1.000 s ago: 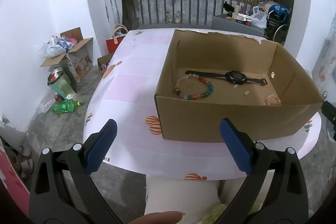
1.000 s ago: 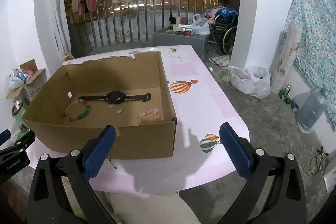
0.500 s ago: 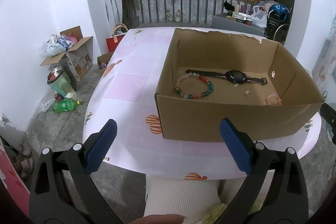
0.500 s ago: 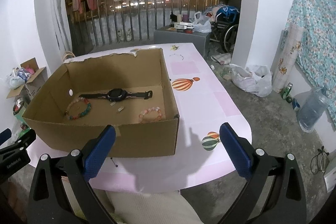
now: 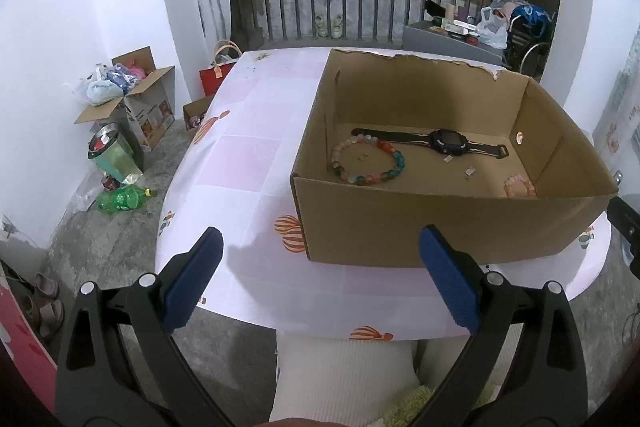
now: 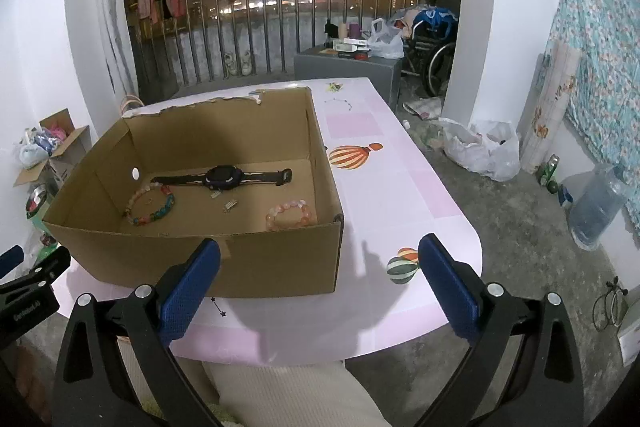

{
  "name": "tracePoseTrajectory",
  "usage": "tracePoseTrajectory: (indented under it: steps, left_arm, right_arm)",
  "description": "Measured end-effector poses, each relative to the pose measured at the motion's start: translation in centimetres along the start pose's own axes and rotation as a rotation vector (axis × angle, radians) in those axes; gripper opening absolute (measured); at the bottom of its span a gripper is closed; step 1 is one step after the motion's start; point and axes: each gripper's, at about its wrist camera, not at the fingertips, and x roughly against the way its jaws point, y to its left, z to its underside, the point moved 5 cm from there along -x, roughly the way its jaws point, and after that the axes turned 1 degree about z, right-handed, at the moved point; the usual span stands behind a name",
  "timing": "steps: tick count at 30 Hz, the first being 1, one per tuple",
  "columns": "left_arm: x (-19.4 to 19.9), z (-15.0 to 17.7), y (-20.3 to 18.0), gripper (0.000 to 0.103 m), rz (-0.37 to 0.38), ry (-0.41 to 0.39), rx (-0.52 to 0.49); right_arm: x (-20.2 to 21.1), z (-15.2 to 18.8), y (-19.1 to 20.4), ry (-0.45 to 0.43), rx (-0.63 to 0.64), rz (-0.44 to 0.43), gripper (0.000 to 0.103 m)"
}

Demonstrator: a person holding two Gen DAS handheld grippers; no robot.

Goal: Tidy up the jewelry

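Note:
An open cardboard box [image 5: 440,227] [image 6: 256,263] stands on the pink table [image 5: 248,155] [image 6: 392,187]. Inside lie a black watch [image 5: 448,142] [image 6: 224,177], a multicoloured bead bracelet [image 5: 368,163] [image 6: 150,207], a pink bead bracelet [image 5: 519,186] [image 6: 290,215], a small ring [image 5: 362,157] and two small earrings [image 6: 230,205]. My left gripper [image 5: 320,267] is open and empty, held before the box's near wall. My right gripper [image 6: 320,271] is open and empty, at the box's near right corner. A thin chain [image 6: 218,307] lies on the table in front of the box.
A thin necklace [image 6: 338,103] and a small trinket [image 6: 333,87] lie at the table's far end. Cardboard boxes [image 5: 132,107], a blender cup [image 5: 114,159] and a green bottle [image 5: 120,199] sit on the floor at left. Plastic bags [image 6: 484,151] and a water jug [image 6: 596,207] are at right.
Both grippers have moved slightly forward and up toward the box, so more of its inside shows. Both stay open and empty.

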Motion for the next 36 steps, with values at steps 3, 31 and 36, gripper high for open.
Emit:
tracePoseTrajectory:
  steps: [3,31,36]
  left_arm:
    - [-0.07,0.02,-0.22,0.095,0.005,0.003,-0.002]
    - [-0.46,-0.27,-0.59,0.095,0.016,0.028,-0.015]
    - [-0.46,-0.27,-0.64,0.095,0.018,0.028,-0.015]
  right_arm:
    - [0.01,0.08,0.04,0.000,0.002,0.000,0.097]
    - [-0.51,0.09,0.00,0.024,0.000,-0.010,0.097]
    - [-0.49,0.10,-0.01,0.025,-0.001,-0.009,0.097]
